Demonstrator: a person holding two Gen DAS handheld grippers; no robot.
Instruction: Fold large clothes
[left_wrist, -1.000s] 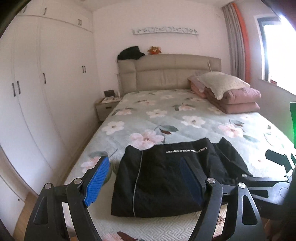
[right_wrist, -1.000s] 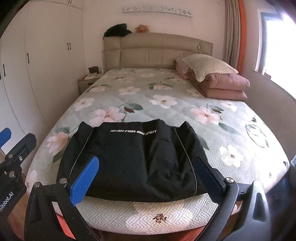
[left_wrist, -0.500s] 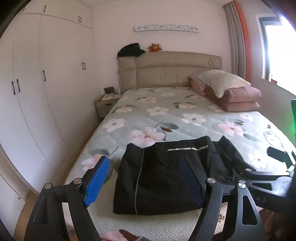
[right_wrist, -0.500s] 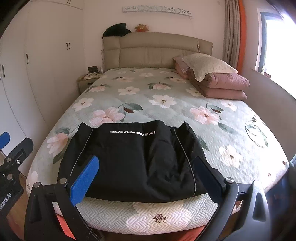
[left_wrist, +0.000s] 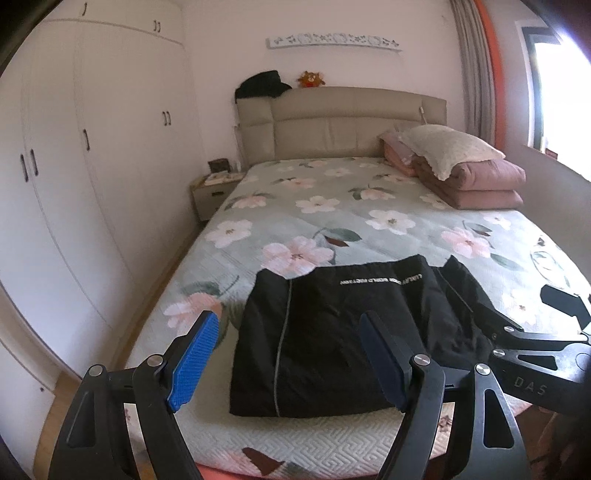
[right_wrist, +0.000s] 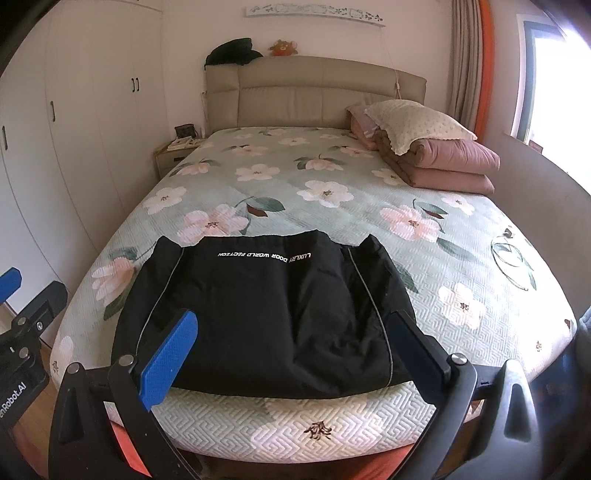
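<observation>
A black jacket (left_wrist: 332, 332) lies folded flat near the foot of the bed, with white lettering near its far edge; it also shows in the right wrist view (right_wrist: 266, 310). My left gripper (left_wrist: 291, 343) is open and empty, held above the bed's foot edge, in front of the jacket's left part. My right gripper (right_wrist: 291, 343) is open and empty, held in front of the jacket's near edge. The right gripper's body also shows at the right of the left wrist view (left_wrist: 532, 354).
The bed (right_wrist: 369, 192) has a floral green quilt. A folded pink duvet (right_wrist: 443, 166) with a pillow on it lies at the far right. White wardrobes (left_wrist: 74, 184) line the left wall; a nightstand (left_wrist: 214, 192) stands beside the headboard.
Both grippers have drawn back and up a little from the jacket. The jacket lies as before.
</observation>
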